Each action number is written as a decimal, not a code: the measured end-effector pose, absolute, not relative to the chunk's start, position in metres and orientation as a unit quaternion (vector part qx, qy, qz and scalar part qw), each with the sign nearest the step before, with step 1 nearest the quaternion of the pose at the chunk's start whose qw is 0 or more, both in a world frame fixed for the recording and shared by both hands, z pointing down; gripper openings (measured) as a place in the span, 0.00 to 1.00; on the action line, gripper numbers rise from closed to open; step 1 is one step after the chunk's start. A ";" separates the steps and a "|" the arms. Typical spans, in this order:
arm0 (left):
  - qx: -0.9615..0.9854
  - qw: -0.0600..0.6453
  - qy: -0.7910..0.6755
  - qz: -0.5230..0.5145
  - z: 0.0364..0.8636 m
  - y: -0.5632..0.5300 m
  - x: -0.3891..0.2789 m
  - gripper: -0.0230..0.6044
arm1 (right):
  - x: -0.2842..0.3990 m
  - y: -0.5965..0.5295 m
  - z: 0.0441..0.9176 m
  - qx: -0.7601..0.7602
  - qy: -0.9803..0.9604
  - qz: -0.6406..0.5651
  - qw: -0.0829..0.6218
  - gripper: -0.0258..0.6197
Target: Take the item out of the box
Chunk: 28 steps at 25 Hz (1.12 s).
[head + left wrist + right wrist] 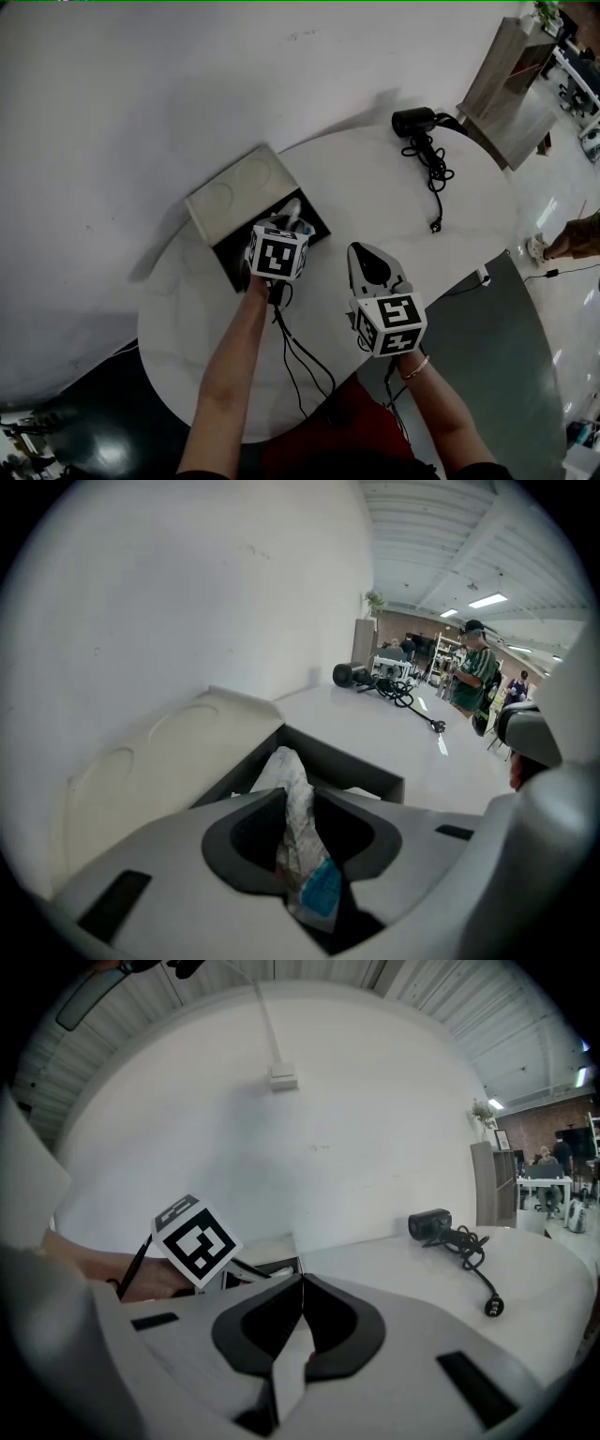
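Observation:
A grey box (230, 202) stands open at the table's back left, its lid (159, 752) folded back and its dark inside wall (361, 769) showing. My left gripper (294, 217) hovers over the opening, shut on a crinkled white packet with a blue label (300, 827) that sticks up between the pads. In the head view the packet (292, 210) shows as a pale strip at the jaw tips. My right gripper (371, 255) hangs over the bare table to the right of the box, jaws together with nothing in them (302, 1283).
A black hair dryer (412, 122) with its coiled cord and plug (436, 225) lies at the far side of the round white table (469, 216). A wooden cabinet (511, 84) stands beyond it. A person (473, 672) stands in the background. A white wall runs behind the box.

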<state>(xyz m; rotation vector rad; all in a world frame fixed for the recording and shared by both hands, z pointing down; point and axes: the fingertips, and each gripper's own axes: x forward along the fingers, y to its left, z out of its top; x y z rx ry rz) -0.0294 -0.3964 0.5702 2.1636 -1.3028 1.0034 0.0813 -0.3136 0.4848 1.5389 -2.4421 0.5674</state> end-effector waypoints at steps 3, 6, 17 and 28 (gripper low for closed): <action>0.785 0.199 -0.469 0.354 0.558 -0.397 -0.025 0.22 | 0.080 -0.312 0.482 0.521 -0.826 0.190 0.099 0.06; 0.789 0.190 -0.471 0.345 0.548 -0.397 -0.023 0.22 | 0.078 -0.311 0.476 0.521 -0.827 0.187 0.098 0.06; 0.803 0.187 -0.484 0.293 0.516 -0.390 -0.028 0.22 | 0.073 -0.302 0.460 0.525 -0.828 0.172 0.094 0.06; 0.817 0.161 -0.498 0.240 0.475 -0.369 -0.035 0.22 | 0.067 -0.287 0.443 0.530 -0.828 0.160 0.087 0.06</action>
